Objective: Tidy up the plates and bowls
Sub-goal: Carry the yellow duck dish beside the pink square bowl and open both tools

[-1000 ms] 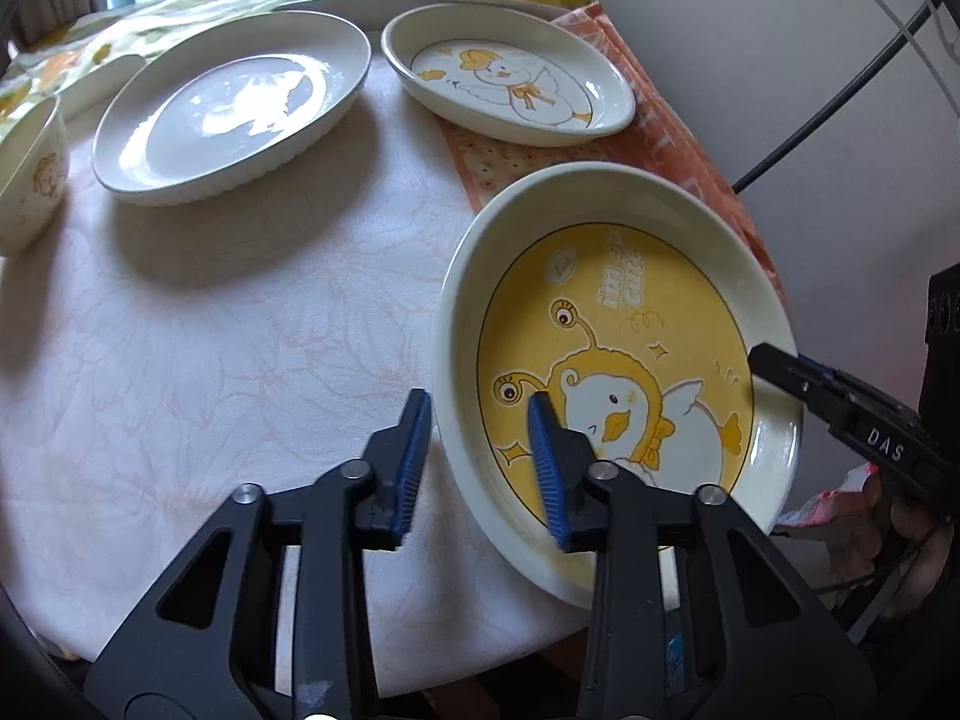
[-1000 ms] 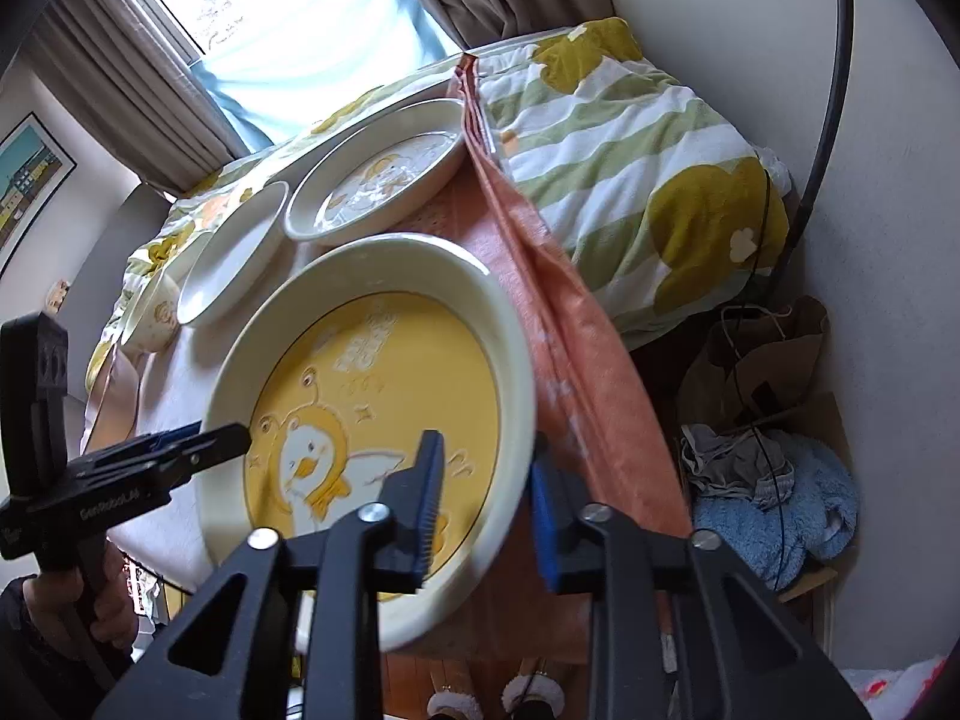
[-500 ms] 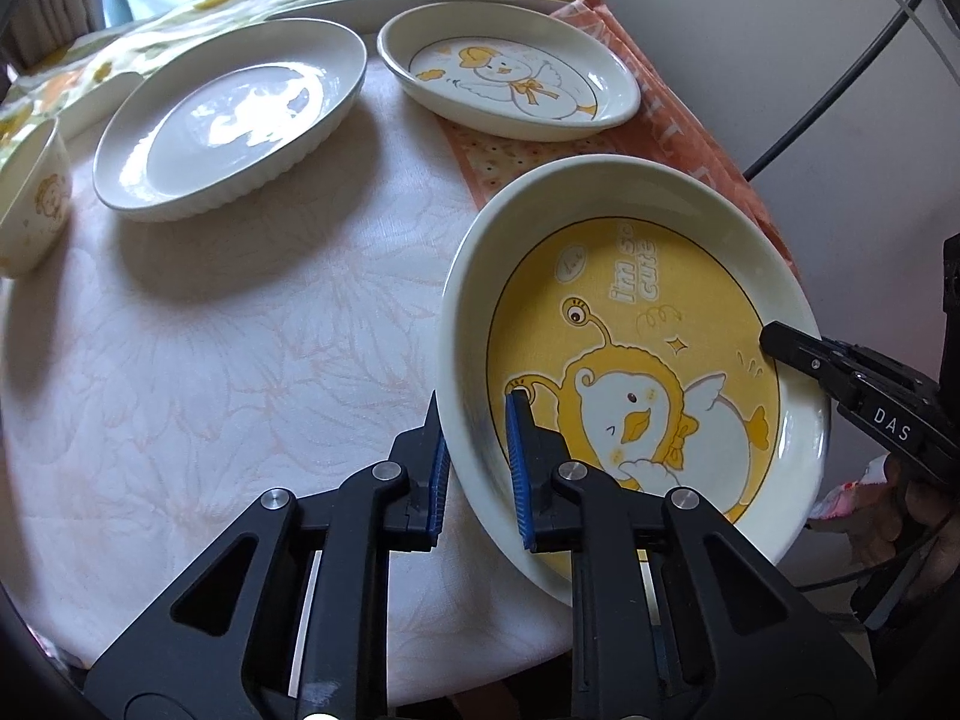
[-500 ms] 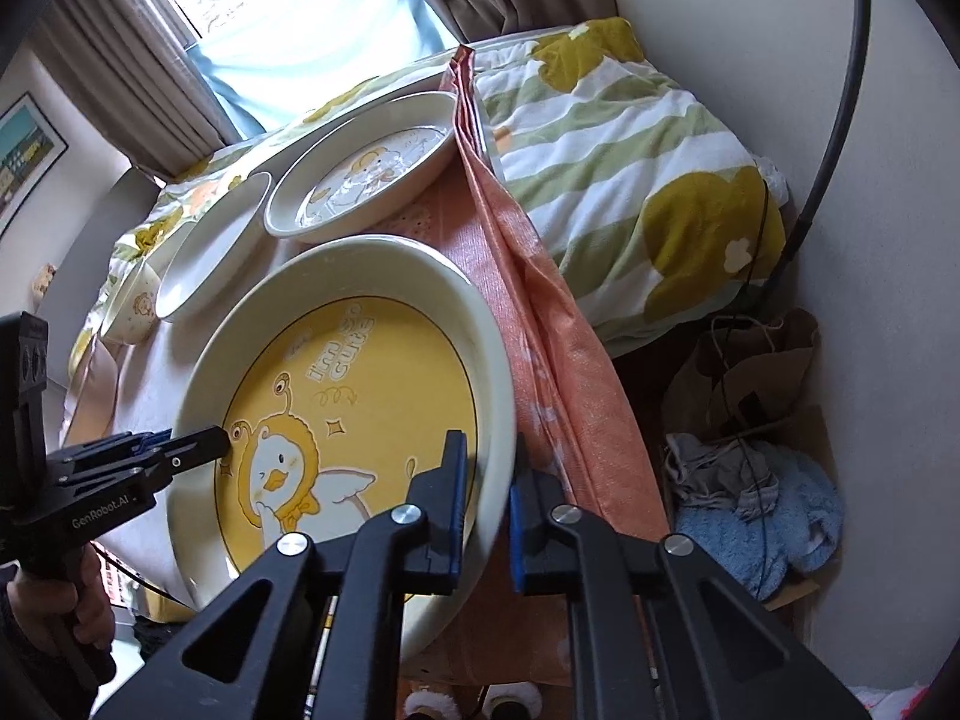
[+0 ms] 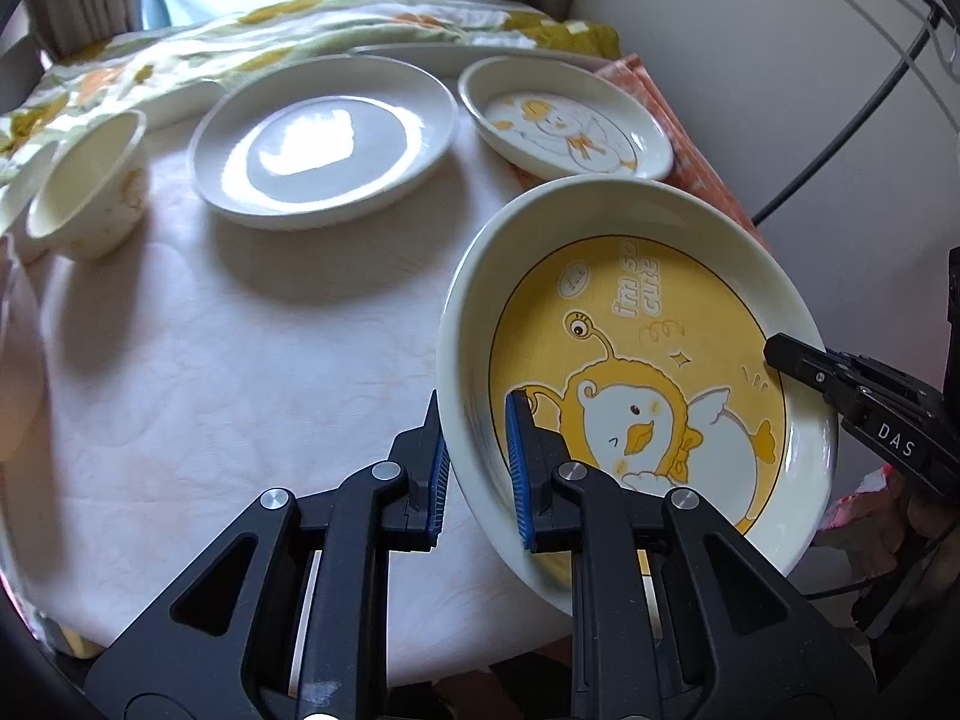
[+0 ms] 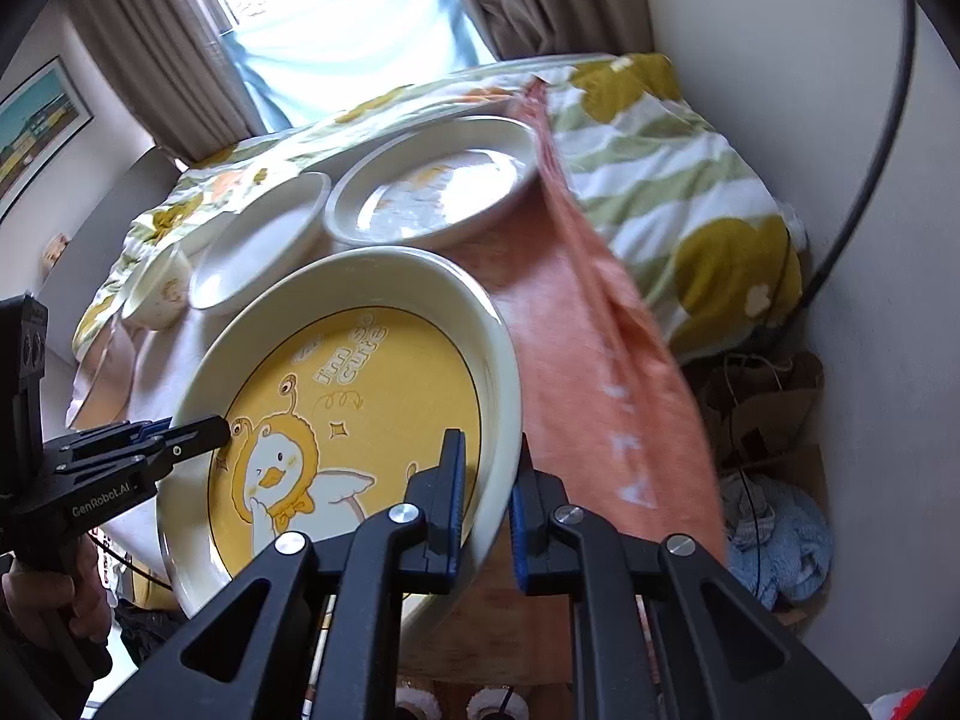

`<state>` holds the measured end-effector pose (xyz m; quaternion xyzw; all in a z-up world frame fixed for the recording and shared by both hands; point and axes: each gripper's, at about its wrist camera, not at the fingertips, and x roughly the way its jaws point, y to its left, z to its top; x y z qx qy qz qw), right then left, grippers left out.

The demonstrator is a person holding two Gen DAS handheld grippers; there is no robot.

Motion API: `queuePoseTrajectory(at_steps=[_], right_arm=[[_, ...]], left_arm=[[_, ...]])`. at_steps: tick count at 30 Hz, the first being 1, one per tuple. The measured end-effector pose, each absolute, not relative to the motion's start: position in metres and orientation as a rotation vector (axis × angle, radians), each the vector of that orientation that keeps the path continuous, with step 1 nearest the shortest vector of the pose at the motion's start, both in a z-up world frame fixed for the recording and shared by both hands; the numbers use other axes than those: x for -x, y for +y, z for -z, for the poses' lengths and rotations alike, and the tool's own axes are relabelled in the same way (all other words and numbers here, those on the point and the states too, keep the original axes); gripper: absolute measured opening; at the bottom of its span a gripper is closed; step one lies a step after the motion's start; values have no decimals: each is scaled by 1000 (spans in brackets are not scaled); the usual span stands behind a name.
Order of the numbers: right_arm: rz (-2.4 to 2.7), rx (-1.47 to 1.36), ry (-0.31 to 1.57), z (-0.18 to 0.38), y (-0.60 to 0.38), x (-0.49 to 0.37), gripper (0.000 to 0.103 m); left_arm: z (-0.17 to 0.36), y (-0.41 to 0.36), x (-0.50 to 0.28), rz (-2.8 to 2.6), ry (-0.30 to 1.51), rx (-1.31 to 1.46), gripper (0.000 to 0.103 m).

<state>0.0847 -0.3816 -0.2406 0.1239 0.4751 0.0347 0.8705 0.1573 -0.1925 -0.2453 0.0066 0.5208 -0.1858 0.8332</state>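
A large cream plate with a yellow duck picture (image 5: 648,324) is held tilted above the table's near right corner; it also shows in the right wrist view (image 6: 360,360). My left gripper (image 5: 477,456) is shut on its near left rim. My right gripper (image 6: 486,492) is shut on its opposite rim, and it shows from the side in the left wrist view (image 5: 864,402). On the table stand a plain white plate (image 5: 324,138), a smaller duck plate (image 5: 564,117) and a small cream bowl (image 5: 90,180).
The round table (image 5: 210,360) has a white cloth and an orange cloth (image 6: 600,372) at its right edge. A floral bedcover (image 6: 690,192) lies behind, with a long white dish (image 5: 444,51) at the back. A wall is close on the right. Bags and blue cloth (image 6: 780,540) lie on the floor.
Both grippers closed onto the yellow duck plate's rim, then lifted and tilted it off the table. The other dishes have not moved.
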Motion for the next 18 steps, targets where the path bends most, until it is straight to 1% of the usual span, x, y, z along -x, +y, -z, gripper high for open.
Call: queuePoseTrajectory(at_steps=[8,18], right_arm=[[-126,-245,968,220,-317,-93,13],[-204,-232,974,227,-224,-109,13]], left_arm=[[215,-116,-152,340,1050,9,15],[220,-23,-153,260,1060,19,15]])
